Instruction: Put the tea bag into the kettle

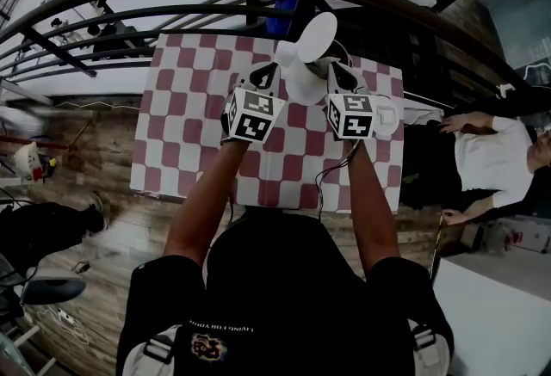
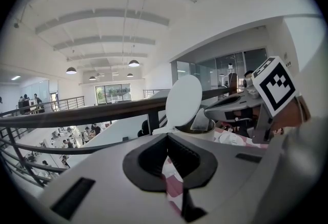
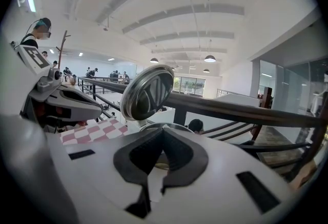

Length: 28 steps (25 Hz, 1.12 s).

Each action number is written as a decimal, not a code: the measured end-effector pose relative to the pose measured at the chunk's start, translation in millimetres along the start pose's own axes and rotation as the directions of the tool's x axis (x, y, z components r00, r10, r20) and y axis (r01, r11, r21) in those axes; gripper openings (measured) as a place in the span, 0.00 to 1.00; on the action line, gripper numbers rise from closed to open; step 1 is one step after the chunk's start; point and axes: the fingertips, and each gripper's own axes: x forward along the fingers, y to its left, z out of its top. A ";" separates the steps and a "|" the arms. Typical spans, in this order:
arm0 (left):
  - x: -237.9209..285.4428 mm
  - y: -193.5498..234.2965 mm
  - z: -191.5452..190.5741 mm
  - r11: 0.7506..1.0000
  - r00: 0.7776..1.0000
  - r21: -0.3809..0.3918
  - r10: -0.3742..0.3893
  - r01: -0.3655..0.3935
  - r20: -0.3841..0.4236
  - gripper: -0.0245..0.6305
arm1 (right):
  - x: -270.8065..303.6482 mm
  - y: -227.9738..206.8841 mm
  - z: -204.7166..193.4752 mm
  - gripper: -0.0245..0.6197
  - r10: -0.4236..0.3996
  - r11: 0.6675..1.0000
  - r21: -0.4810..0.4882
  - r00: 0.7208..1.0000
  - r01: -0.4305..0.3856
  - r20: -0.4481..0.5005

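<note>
right fingers (image 3: 132, 159) on upright tea bag (image 2: 201, 120)

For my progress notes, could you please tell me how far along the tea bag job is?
Done: the kettle has its lid open. In hand: the right gripper pinches the tea bag at the kettle's mouth. Remaining: release it inside.

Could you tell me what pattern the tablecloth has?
The tablecloth has dark red and white checks, clearest in the head view.
</note>
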 end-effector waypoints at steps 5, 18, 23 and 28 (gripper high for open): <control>0.7 -0.7 -0.9 1.000 1.000 -0.002 0.004 -0.004 -0.003 0.04 | 1.4 0.4 -1.1 0.06 0.008 1.000 -0.018 1.000 -0.008 -0.002; 7.9 -3.2 2.2 1.000 1.000 0.000 -0.001 0.001 -0.005 0.04 | 1.2 -5.0 0.1 0.06 0.023 1.000 0.010 1.000 -0.023 0.010; 9.3 -3.7 4.0 1.000 1.000 0.000 -0.002 0.002 -0.003 0.04 | -5.4 -10.1 16.5 0.06 0.009 1.000 0.004 0.999 -0.009 0.053; 8.0 -1.7 11.5 1.000 1.000 0.001 0.001 -0.001 0.013 0.04 | -15.9 -12.5 56.4 0.06 -0.001 1.000 -0.016 0.990 0.003 0.142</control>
